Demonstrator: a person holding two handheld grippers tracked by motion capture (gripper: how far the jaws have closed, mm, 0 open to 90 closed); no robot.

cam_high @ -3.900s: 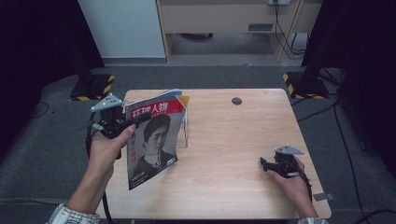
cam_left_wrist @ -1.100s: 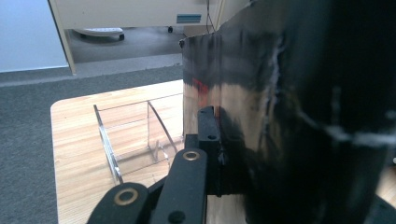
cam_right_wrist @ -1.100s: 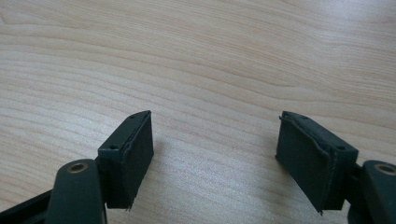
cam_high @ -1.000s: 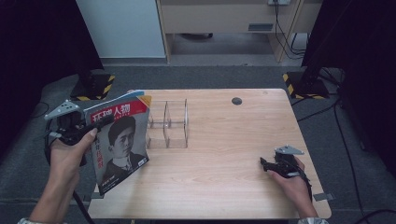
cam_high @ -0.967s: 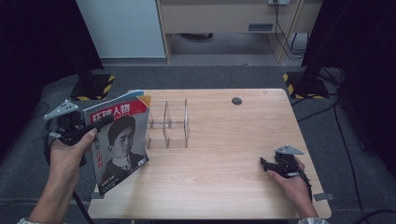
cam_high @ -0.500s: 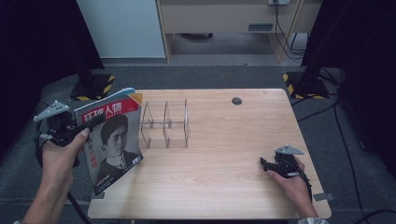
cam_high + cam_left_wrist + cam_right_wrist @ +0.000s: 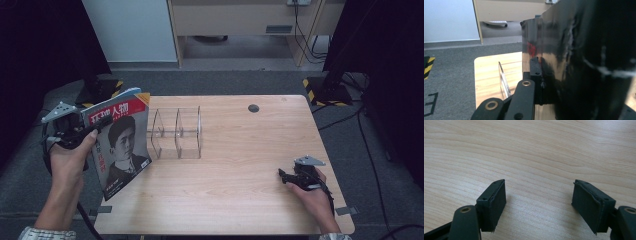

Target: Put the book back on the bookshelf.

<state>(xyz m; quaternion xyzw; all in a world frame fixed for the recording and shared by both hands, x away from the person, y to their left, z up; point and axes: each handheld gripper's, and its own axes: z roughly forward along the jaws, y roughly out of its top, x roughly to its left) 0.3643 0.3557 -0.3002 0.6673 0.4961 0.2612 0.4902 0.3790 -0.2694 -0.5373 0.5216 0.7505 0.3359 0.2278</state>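
Glossy magazine (image 7: 119, 142) at the left of the high view, held upright and tilted, its red-banded cover with a portrait facing the camera, lower corner hanging over the table's (image 7: 240, 200) left edge. Clamped at its upper left edge by the left gripper (image 7: 85, 134), jaws closed tight on the pages; in the left gripper view, one black jaw pressed flat against the dark, shiny back of the magazine (image 7: 579, 62), which rises across the right half of that frame. Just right of the magazine in the high view, clear divider rack (image 7: 177, 131) standing on the wood, apart from the cover; seen edge-on as a thin clear pane (image 7: 504, 82) in the lower middle of the left gripper view.

Lower right of the high view: right gripper (image 7: 287, 176) resting low on the tabletop, well apart from magazine and rack, jaws spread with nothing between them. Same in the right gripper view (image 7: 539, 205): two black pads wide apart over bare pale wood (image 7: 536, 152).

Small dark hole (image 7: 253, 108) in the tabletop near the far edge, right of centre.
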